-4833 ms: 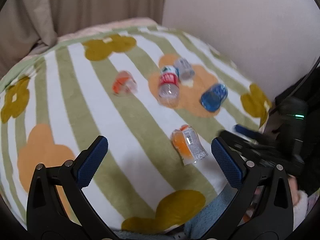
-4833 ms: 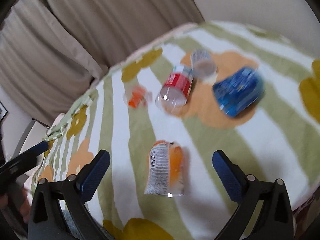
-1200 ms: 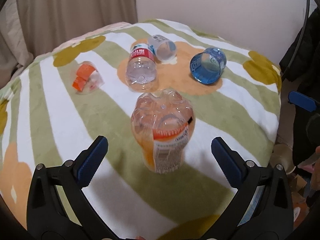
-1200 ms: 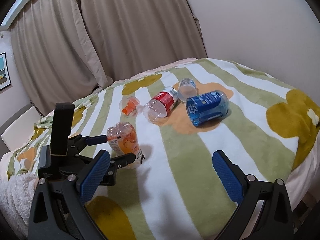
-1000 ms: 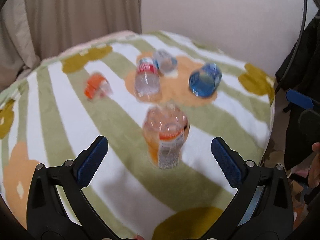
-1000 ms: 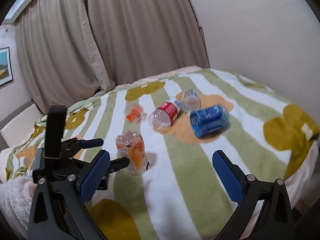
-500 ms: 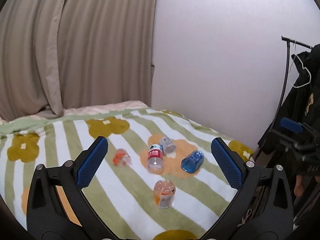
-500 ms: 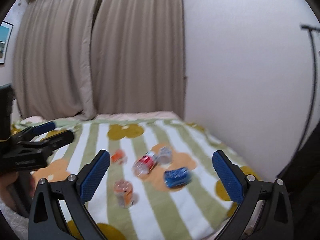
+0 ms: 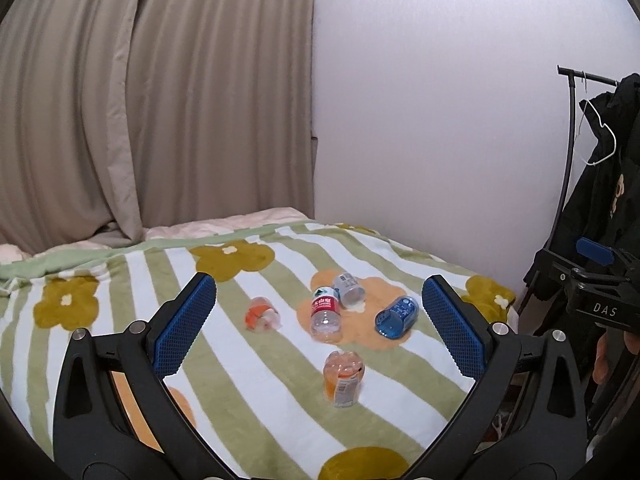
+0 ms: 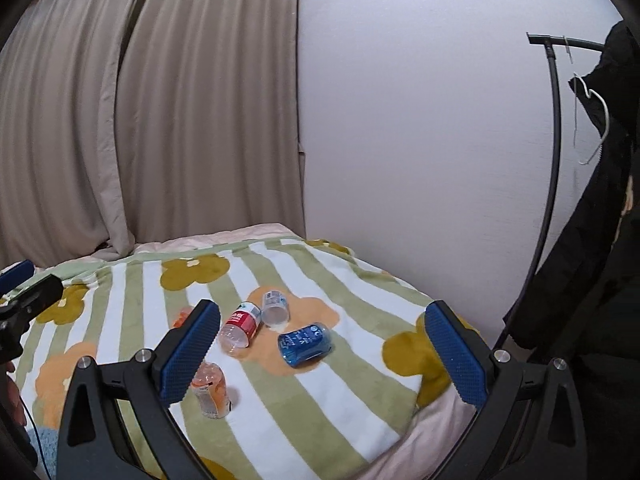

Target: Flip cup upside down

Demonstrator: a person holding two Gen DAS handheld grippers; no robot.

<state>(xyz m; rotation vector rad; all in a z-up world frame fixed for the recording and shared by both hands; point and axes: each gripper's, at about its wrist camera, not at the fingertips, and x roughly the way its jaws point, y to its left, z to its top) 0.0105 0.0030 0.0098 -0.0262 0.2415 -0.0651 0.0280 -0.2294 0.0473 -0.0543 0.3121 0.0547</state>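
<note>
On near part of striped floral blanket (image 9: 120, 280): orange cut-bottle cup (image 9: 344, 376) standing base-up, clear plastic, orange tint, white label at lower side | far group: red-label cup (image 9: 326, 312), clear cup (image 9: 349, 290), blue cup (image 9: 396, 317), all lying | left gripper (image 9: 320, 332) jaws wide, empty | right gripper (image 10: 324, 354) jaws wide, empty

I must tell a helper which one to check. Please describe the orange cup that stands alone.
On the striped flower blanket, five cut plastic bottle cups lie. The orange-labelled clear cup is nearest the front edge. Only it stands, base up; the others lie sideways.
</note>
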